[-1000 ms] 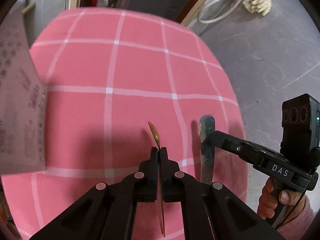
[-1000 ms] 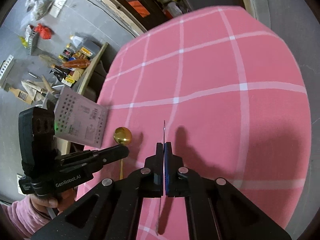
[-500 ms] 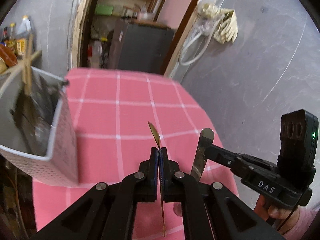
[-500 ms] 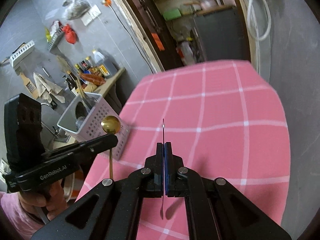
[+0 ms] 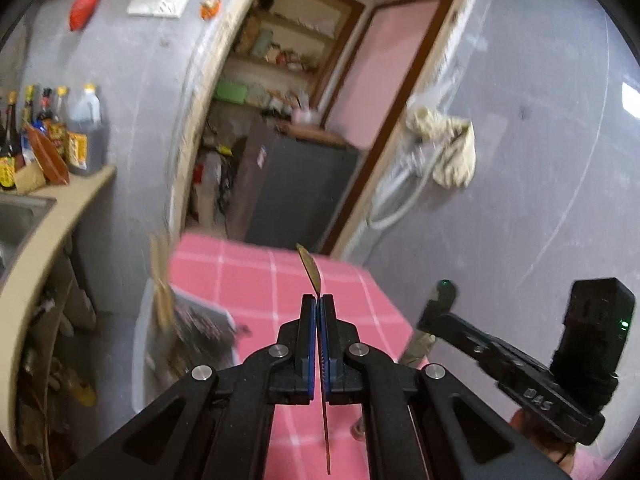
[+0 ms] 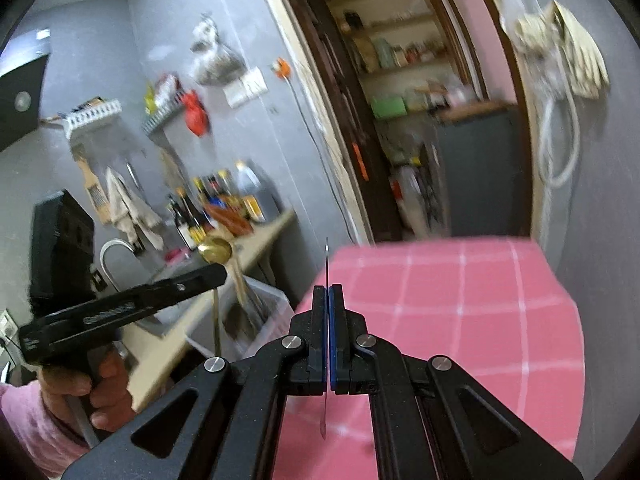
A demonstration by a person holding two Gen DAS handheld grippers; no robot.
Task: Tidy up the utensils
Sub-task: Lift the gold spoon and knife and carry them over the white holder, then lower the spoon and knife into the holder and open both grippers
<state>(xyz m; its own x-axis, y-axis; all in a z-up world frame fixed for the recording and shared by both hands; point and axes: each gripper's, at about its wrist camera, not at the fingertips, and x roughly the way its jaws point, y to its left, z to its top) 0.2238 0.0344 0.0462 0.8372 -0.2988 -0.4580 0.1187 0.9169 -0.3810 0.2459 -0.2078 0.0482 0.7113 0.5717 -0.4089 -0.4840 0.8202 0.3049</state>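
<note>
My left gripper (image 5: 318,300) is shut on a gold spoon (image 5: 310,266), seen edge-on, bowl up and handle hanging down; the spoon's bowl also shows in the right wrist view (image 6: 216,249). My right gripper (image 6: 328,290) is shut on a thin steel utensil (image 6: 326,256), seen edge-on; from the left view it is a flat silver handle (image 5: 418,346). Both are held high above the pink checked table (image 6: 460,300). A white perforated utensil basket (image 5: 192,320) with wooden utensils stands at the table's left edge, below and left of both grippers.
A counter with a sink (image 5: 24,216) and sauce bottles (image 5: 84,132) runs along the left. A doorway to a pantry with a dark cabinet (image 5: 296,184) lies beyond the table. A grey wall with a hanging cloth (image 5: 448,152) is on the right.
Both grippers have risen and tilted up from the tablecloth, each carrying its utensil. The basket, at the left before, now sits lower in view and blurred.
</note>
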